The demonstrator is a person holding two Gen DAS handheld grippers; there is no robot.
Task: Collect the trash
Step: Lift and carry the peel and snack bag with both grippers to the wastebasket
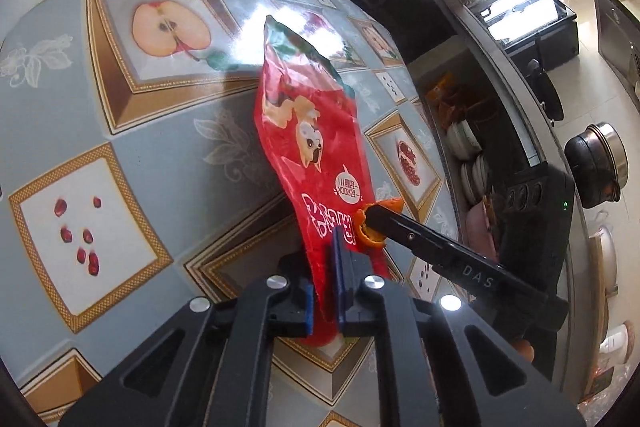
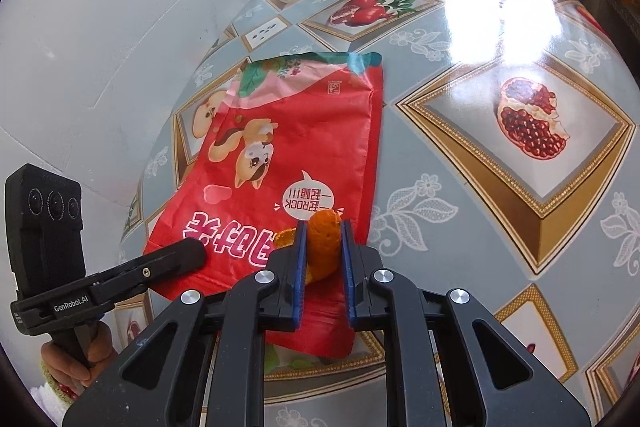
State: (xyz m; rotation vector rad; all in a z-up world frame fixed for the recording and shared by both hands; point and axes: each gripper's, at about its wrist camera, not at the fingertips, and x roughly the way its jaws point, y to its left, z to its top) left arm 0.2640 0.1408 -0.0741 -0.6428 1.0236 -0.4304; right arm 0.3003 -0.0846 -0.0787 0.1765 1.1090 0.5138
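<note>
A red snack bag with a cartoon dog print is pinched at its near end between the blue pads of my left gripper, which is shut on it. The bag stands up off the table and casts a shadow to its left. In the right wrist view the same bag slants over the tablecloth, with the left gripper on its near left corner. My right gripper is shut on a piece of orange peel, held just over the bag's near edge. The left wrist view shows that peel at the right gripper.
The table wears a glossy blue-grey cloth printed with fruit pictures. A white wall runs along its left side. Past the table's right edge are stacked bowls on a low shelf and a dark pot. A hand holds the left gripper's handle.
</note>
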